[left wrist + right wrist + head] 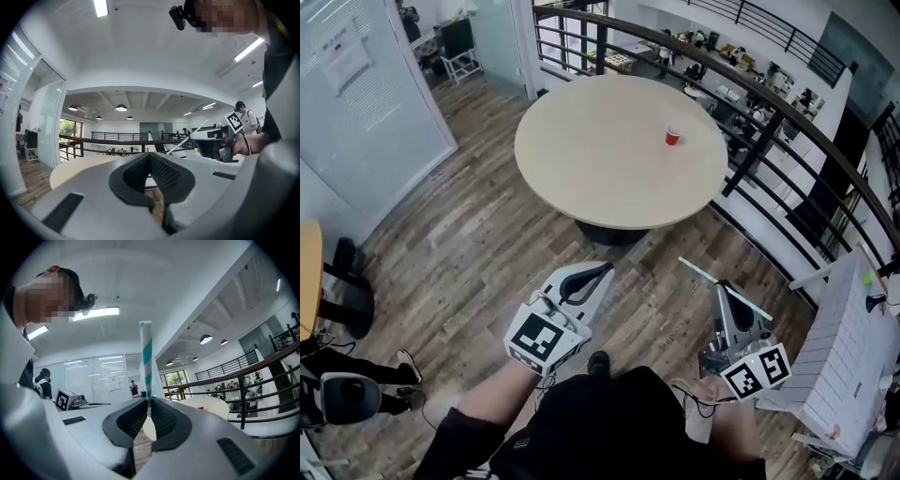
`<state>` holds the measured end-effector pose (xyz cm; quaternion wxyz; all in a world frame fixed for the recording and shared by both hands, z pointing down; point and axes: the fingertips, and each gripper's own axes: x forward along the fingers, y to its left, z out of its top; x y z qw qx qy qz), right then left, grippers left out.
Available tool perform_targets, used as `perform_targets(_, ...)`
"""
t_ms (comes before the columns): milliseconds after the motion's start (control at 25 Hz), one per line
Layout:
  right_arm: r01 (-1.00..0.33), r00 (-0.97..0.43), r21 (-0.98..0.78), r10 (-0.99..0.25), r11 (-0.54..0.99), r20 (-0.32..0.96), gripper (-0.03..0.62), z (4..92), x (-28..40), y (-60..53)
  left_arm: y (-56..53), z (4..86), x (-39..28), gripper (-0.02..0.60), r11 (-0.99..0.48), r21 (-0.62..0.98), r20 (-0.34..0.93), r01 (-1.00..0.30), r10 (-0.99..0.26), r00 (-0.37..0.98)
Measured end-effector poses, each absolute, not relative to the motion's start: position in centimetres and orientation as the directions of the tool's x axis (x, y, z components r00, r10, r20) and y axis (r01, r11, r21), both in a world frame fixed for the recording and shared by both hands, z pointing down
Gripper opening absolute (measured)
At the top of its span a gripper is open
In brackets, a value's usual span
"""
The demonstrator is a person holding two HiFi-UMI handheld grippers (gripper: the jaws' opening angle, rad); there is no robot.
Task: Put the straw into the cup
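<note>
The right gripper [148, 412] is clamped on a striped straw [146, 352]; the left gripper [150, 158] is closed and empty. The red cup [672, 136] stands on the round desk [600, 159], well ahead (wooden floor [487, 244] between, railing [787, 112] beyond).

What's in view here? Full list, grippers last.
table: 1, beige, round, ahead of the person
cup: 1, red, on the table's right half
straw: 1, white with teal stripes, clamped between the right gripper's jaws
railing: 1, dark, curving behind and to the right of the table
glass wall: 1, pale, upper left
panel: 1, white, lower right by the railing
floor: wood planks, grey-brown
left gripper: 1, white, jaws together, empty
right gripper: 1, white, jaws shut on the straw
</note>
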<state>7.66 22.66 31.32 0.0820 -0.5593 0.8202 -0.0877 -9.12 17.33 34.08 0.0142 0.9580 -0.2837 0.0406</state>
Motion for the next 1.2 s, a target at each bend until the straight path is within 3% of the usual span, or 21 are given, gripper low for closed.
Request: perform_targets(1200,-0.883,-0.391,-0.281,-0.92,0.376,-0.004,0.037,35.9,21.4,-4.2,-9.3,38.7,2.4,0.005,-0.786,0.047,0.129,-0.617,-0.607,0.784)
